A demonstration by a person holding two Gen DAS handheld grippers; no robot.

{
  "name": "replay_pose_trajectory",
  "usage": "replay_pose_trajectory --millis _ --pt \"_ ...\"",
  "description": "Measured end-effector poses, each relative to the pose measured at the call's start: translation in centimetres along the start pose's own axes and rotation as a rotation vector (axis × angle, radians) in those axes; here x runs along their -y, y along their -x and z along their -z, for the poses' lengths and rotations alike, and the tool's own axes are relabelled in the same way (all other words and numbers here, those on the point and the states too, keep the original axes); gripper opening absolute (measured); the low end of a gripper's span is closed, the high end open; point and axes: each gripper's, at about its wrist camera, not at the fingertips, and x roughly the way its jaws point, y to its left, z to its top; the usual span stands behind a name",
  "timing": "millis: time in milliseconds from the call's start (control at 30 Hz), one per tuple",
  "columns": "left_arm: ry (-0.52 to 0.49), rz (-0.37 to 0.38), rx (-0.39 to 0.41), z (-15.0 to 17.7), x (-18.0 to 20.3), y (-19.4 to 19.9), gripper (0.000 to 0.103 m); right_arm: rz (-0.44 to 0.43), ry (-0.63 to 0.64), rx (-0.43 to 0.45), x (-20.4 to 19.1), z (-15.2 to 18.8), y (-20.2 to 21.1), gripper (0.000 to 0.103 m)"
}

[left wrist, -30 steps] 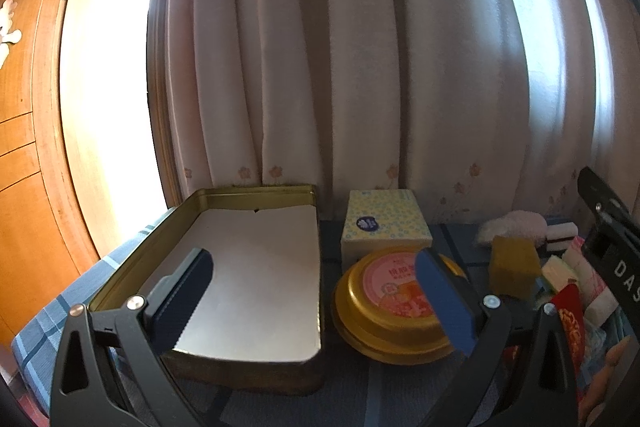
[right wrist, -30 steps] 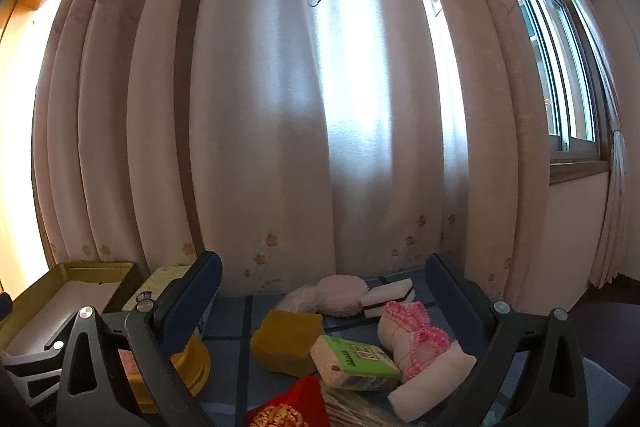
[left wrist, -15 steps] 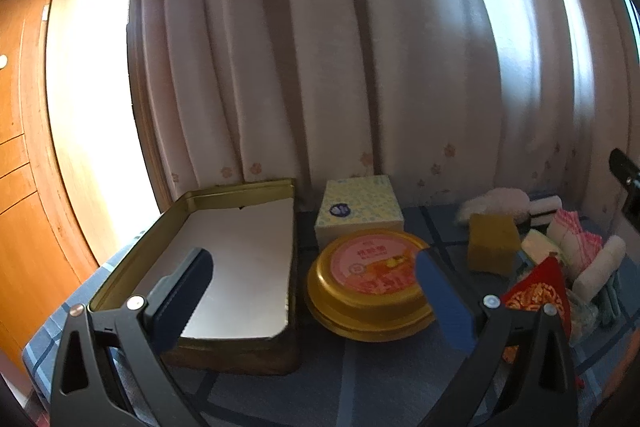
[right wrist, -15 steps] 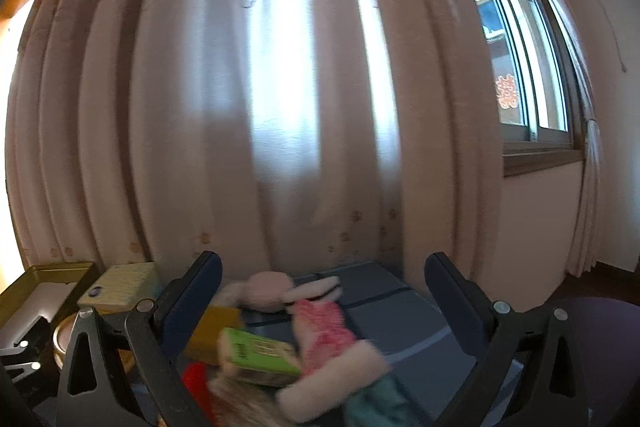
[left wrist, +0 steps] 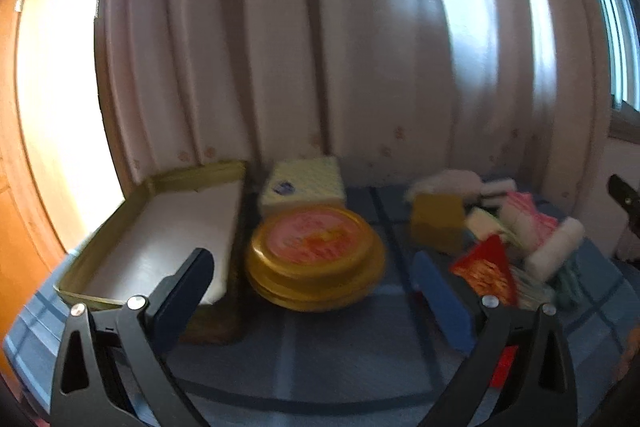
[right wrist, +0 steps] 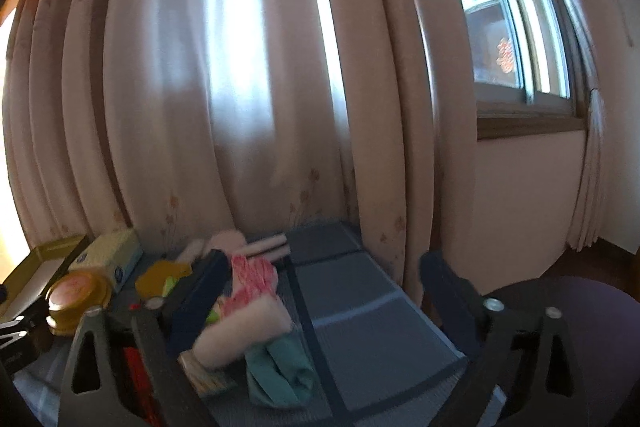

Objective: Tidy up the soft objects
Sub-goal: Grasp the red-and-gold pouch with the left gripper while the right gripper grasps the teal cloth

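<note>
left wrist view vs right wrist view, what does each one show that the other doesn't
Only the left wrist view shows the orange wooden panel at far left and the whole white floor of the open gold rectangular tin.

Only the right wrist view shows the window with its wooden sill, the folded teal cloth and the dark purple round seat.

Both show the round gold tin with a pink lid, the pale yellow tissue box, the mustard sponge block, the pink-and-white knitted roll, the blue checked tablecloth and the pale curtain.
</note>
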Motion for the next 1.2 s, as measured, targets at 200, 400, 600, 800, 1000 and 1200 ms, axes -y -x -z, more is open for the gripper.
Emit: replay_pose_trajectory --millis 200,400,600,800,1000,1200 --pt "-0.049 0.126 -0.106 1.0 3.2 -0.7 0.082 -0.059 -0.006 -0.134 1.6 0.9 -0.9 0.078" --pt "-0.056 0.205 -0.133 0.6 6.3 -0.7 0.082 -0.108 0.017 -0.228 2.2 2.2 -1.2 0.078" --pt "-0.042 0.255 -0.197 0.7 8.4 -2.0 0.082 -0.147 0.053 -0.308 2.3 2.8 -2.2 0.078" --pt "-0.028 0.219 -0.273 1.2 8.7 -3.9 0.071 -0.204 0.077 -0.348 1.0 3.0 -2.9 0.078" --pt "0.078 0.300 -0.322 1.9 7.0 -5.1 0.038 -0.226 0.099 -0.411 -0.6 2.9 -4.5 0.078" --pt "0.082 0.330 -0.303 2.2 6.5 -4.7 0.020 -0.228 0.100 -0.527 -0.9 3.9 -6.7 0.035"
